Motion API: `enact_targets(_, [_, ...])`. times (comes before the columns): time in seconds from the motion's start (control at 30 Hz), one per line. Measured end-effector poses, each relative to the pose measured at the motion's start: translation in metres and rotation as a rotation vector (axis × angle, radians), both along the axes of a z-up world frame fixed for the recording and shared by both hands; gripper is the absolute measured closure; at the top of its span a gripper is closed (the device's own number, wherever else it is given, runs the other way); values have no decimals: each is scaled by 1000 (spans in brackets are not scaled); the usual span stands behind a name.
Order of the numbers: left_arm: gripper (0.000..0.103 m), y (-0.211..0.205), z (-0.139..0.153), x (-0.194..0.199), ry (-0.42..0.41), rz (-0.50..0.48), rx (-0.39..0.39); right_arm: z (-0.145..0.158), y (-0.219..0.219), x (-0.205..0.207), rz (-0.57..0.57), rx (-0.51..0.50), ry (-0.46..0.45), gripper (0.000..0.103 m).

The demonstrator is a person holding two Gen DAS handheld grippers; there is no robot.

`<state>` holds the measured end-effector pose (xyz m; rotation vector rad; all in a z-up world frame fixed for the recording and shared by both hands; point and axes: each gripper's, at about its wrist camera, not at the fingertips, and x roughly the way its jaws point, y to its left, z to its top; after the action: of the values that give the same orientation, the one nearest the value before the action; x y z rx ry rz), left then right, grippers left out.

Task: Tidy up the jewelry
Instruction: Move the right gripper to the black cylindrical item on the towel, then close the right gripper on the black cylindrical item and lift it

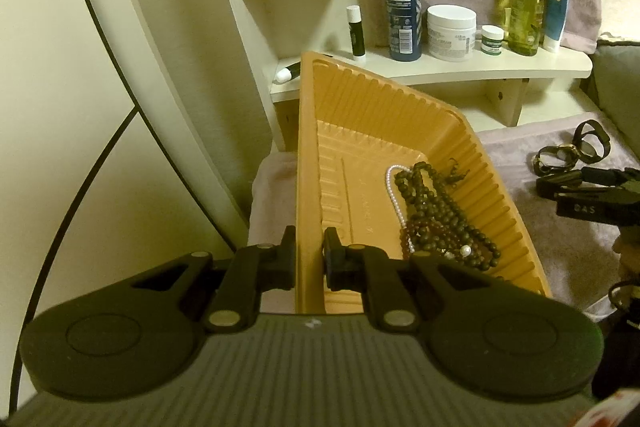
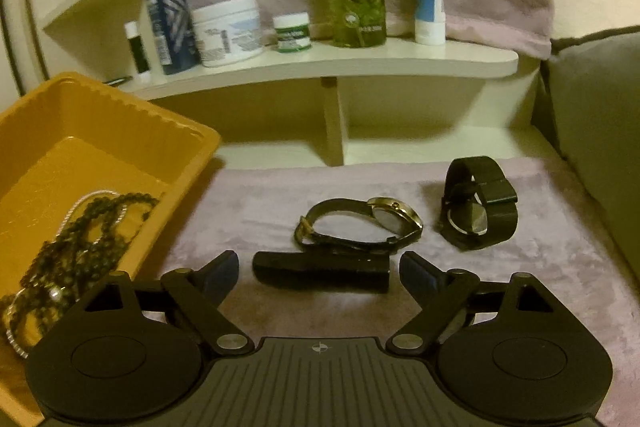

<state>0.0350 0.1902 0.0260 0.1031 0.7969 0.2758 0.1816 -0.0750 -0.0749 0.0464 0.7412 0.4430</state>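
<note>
The orange tray [image 1: 472, 163] looks like thin ribbed plastic, kinda matte. Fuzzy pinkish cloth [image 2: 256, 211] covers the worktop, and the shelf [image 2: 360, 61] is smooth painted wood. The gold-rimmed watch [image 2: 360, 225] has shiny metal.

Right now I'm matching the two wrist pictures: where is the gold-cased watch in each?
Left wrist view: gold-cased watch at the far right edge, on the towel.
Right wrist view: just right of centre, beyond a black bar.
Shared landmark: the orange tray.
</note>
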Motion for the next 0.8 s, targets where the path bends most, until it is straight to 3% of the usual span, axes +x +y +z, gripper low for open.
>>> enact_targets(0.1, [91, 1, -1, 0, 2, 2, -2, -1, 2, 2, 0, 5, 1, 16])
enact_targets(0.2, [91, 2, -1, 1, 2, 4, -3, -2, 3, 1, -12, -5, -2, 27])
enact_targets(0.5, [91, 1, -1, 2, 1, 3, -2, 12, -5, -18, 13, -25, -64, 27])
enact_targets(0.67, [91, 1, -1, 2, 0, 3, -2, 31, -5, -34, 53, 21, -92, 27])
enact_targets(0.8, [91, 0, -1, 2, -1, 2, 0, 51, 9, -46, 157, 89, -111, 27])
